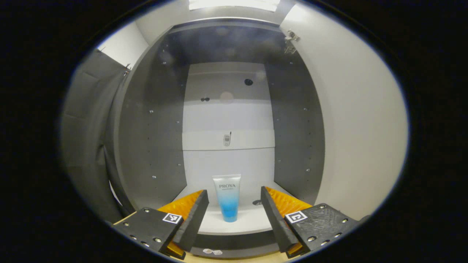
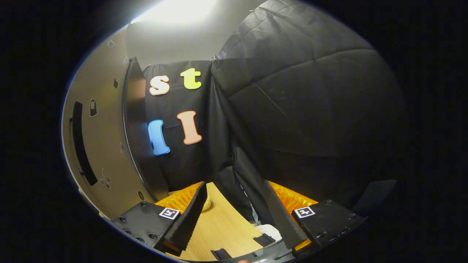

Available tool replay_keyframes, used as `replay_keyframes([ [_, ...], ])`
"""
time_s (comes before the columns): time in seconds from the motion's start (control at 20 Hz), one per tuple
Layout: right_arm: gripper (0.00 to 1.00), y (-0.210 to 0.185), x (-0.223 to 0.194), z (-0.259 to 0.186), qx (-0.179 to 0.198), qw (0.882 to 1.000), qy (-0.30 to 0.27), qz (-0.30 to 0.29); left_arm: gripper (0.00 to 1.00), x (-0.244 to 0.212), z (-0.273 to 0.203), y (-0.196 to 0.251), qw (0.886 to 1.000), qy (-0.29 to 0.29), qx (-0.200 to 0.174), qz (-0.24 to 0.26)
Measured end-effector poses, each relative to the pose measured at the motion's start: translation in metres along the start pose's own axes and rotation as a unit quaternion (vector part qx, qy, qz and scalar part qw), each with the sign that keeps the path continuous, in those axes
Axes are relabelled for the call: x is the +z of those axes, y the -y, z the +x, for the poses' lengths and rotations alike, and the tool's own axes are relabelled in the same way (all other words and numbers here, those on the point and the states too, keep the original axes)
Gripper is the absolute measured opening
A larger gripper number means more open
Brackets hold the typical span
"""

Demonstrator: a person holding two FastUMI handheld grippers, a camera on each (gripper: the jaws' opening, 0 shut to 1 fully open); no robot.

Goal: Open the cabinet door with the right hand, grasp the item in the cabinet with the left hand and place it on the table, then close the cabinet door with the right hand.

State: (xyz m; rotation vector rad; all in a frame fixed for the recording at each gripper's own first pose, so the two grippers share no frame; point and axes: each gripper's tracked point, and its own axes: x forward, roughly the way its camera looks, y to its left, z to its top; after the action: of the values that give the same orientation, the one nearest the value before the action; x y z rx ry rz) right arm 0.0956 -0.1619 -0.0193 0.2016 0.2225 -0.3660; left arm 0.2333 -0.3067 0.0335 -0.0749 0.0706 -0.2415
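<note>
Cabinet (image 1: 226,120) is open in front of me, dark side walls, pale back panel; its door (image 1: 351,120) is swung out on the right side of the left gripper view, and I see the same door (image 2: 98,146) at the left of the right gripper view. So I judge the opening step done and the grasp is next.

Wooden table (image 2: 219,223) lies below my right gripper (image 2: 234,208), which is spread wide with nothing between its fingers, pointed at the booth cloth and away from the cabinet interior.

Left gripper (image 1: 234,208) is also wide open and empty, aimed straight into the cabinet.

The tube (image 1: 227,197) stands upright on the cabinet's white floor (image 1: 241,223), cap down, long axis vertical. It sits dead ahead of the left gripper, centred in the gap between the two fingers but beyond the tips, apart from both. Left is clearly the nearer hand. My read: push straight forward until the fingers flank the tube's body, then close across its width. Risk: a tip nudges it and topples it.
</note>
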Motion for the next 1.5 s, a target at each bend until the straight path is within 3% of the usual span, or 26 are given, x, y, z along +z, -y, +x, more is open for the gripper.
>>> replay_keyframes([
  [0.3, 0.98, -0.009, -0.007, 0.007, -0.012, 0.999, -0.006, -0.036, 0.87, -0.029, 0.039, -0.002, 0.999, -0.039, 0.000, -0.002],
  [0.6, 0.98, -0.031, -0.015, 0.023, 0.002, 0.999, -0.018, -0.047, 0.53, -0.036, 0.048, -0.008, 0.999, -0.048, 0.010, 0.000],
  [0.7, 0.98, -0.034, -0.016, 0.024, 0.006, 0.998, -0.019, -0.051, 0.49, -0.040, 0.048, -0.008, 0.999, -0.049, 0.006, -0.007],
  [0.8, 0.92, -0.036, -0.016, 0.025, 0.013, 0.998, -0.018, -0.051, 0.49, -0.038, 0.040, -0.008, 0.999, -0.047, 0.000, -0.014],
  [1.5, 0.92, -0.054, -0.013, 0.031, 0.091, 0.994, -0.012, -0.057, 0.51, -0.017, -0.071, -0.047, 1.000, 0.014, 0.008, -0.004],
])
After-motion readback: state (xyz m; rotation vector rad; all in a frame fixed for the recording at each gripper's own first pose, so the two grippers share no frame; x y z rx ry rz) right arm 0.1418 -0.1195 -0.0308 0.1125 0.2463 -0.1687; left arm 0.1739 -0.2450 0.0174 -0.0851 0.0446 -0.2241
